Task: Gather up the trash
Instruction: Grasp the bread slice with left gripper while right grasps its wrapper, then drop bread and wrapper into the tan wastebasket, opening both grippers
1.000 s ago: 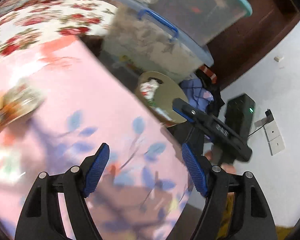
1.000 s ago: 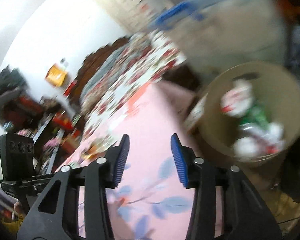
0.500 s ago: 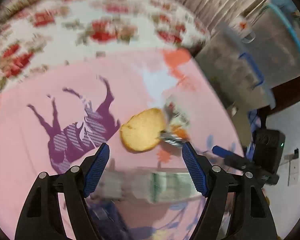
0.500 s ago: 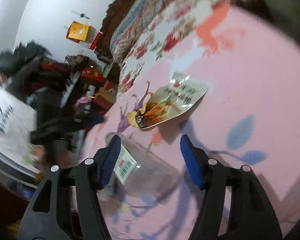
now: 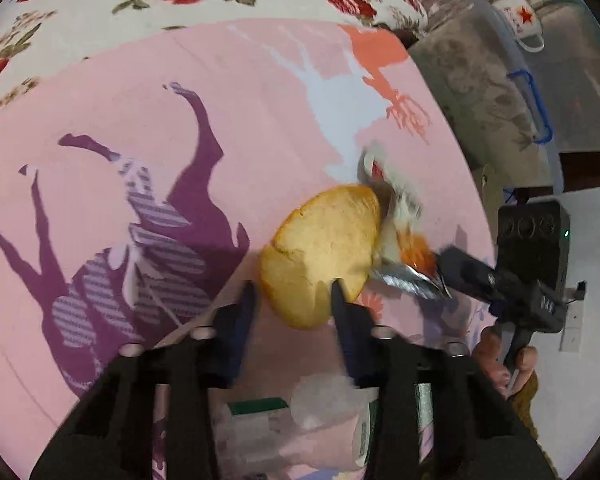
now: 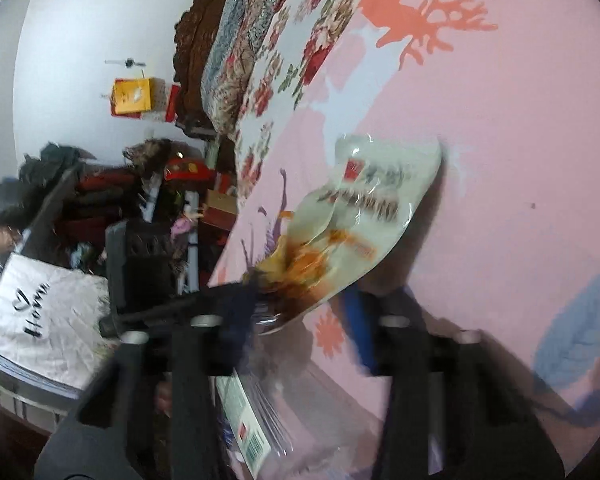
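Observation:
A round yellow bun (image 5: 320, 264) lies on the pink bed sheet (image 5: 180, 80). My left gripper (image 5: 294, 300) is open with its jaws on either side of the bun's near edge. A crumpled snack wrapper (image 5: 404, 240) lies against the bun. In the right wrist view the wrapper (image 6: 360, 224) is pale green with orange print. My right gripper (image 6: 300, 312) is open, its jaws around the wrapper's near end. A clear plastic bottle with a green label (image 5: 300, 420) lies under both grippers and also shows in the right wrist view (image 6: 252, 420).
A floral quilt (image 5: 140, 0) covers the far side of the bed. Clear storage bins (image 5: 500, 100) with a mug (image 5: 524, 24) on top stand off the bed's right edge. Cluttered shelves and a white bag (image 6: 40, 312) are to the left.
Both grippers swung from the bin beside the bed to the bed surface. They moved in close on the bun and the wrapper, and their jaws have narrowed.

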The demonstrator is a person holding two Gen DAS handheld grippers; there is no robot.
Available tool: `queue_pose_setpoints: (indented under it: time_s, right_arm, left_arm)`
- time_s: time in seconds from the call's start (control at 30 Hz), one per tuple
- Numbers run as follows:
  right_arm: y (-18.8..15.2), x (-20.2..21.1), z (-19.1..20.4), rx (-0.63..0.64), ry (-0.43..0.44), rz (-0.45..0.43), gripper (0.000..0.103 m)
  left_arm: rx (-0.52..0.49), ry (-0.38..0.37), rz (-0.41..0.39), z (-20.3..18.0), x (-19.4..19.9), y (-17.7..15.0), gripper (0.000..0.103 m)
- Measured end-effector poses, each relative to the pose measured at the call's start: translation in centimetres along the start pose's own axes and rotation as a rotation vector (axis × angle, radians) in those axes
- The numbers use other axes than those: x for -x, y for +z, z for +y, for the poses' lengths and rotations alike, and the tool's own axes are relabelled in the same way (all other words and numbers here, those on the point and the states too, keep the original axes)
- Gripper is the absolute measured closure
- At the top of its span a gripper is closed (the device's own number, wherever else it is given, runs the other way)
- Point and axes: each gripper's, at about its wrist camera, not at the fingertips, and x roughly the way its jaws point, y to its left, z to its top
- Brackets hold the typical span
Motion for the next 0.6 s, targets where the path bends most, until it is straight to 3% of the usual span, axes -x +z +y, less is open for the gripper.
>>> queue_pose_setpoints:
  time_s: [0.03,0.07,0.33,0.6]
  right_arm:
    - [0.0,0.2,0.0,0.003,0.002,-0.013,0.079]
    - [0.0,0.4,0.1,0.011,-0.001,-0.024,0.083]
    - [-1.4,6.7,1.8,0.133,-0.034,-0.154,0.089]
    - [-2.7,15.4,-2.4,0.087,-0.051,-0.265,0.091]
  left_arm:
    - [-0.007,0.002,0.001,-0.3,-0.1,0.1,0.094]
    - [-0.019,0.022,-0.017,-0.7,0.0,0.1,0.096]
    - [-0.045,0.011,-0.155,-4.2,4.1,-0.8,0.098]
    - [-0.149,-0.028,-0.150,-12.6,3.1,-1.1,0.098]
